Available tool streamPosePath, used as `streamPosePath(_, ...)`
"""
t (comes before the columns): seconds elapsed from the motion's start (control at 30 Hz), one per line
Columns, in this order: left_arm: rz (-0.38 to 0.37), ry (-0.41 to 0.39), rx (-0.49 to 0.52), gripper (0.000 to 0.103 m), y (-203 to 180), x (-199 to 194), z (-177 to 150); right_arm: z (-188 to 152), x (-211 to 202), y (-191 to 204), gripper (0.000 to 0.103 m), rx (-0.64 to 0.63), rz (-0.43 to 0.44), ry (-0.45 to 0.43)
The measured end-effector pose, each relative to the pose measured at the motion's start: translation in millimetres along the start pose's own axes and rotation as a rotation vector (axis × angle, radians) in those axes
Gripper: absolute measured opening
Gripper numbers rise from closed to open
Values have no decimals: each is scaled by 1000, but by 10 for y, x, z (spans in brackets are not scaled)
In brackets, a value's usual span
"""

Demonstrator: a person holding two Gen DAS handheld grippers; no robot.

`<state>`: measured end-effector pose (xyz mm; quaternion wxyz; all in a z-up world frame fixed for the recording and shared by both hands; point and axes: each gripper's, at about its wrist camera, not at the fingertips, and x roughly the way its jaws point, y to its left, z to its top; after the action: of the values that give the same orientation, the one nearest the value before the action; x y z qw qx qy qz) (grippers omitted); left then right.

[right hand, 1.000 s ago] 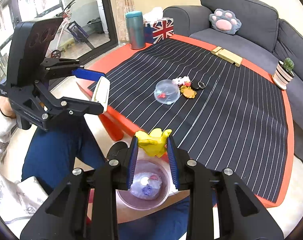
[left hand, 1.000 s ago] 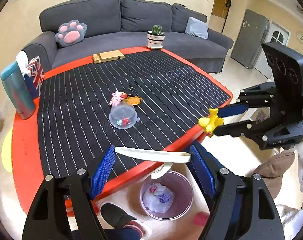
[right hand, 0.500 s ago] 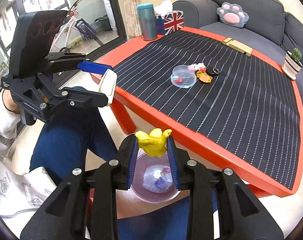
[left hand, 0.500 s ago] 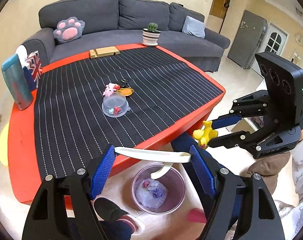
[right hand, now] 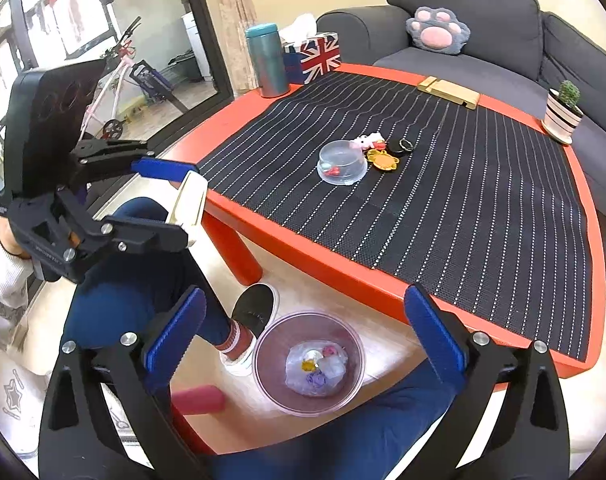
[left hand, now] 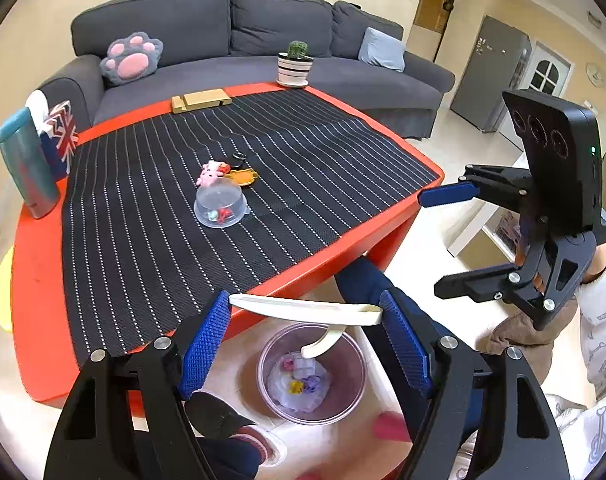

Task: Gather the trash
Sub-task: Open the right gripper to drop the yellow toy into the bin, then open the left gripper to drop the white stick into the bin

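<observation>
Room: living room, dark grey fabric sofa (left hand: 263,28) behind red bench (left hand: 35,280)
Bench top: black woven mat with white dotted stripes (left hand: 231,184); clear plastic dome (left hand: 220,205), keychain charms beside it, wooden stand, striped cactus pot, teal tumbler, Union Jack tissue box
Bin: translucent round trash bin (right hand: 309,362) on floor at bench edge, lined with crumpled clear plastic; small yellow, purple, pink bits inside
Left hand-held gripper (left hand: 305,334): blue ribbed pads clamped on ends of cream peel strip (left hand: 303,308), flat and thin, one curled end drooping toward the bin
Peel position: spans the left jaws, directly above the bin opening, not touching it
Right hand-held gripper (right hand: 303,334): jaws wide apart, nothing between them, over the bin; bin sits between the fingertips in its own view
Yellow scrap (right hand: 307,366): lies in the bin, well below the right pads
</observation>
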<state>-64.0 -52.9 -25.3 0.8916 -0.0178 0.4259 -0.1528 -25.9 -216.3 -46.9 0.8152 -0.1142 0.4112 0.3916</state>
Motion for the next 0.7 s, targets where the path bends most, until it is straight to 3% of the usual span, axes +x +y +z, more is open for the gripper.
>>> streamPosePath(0.7,-34,14,47,74,-199,37,2,-15,-207,-165,99,94,-83,-49)
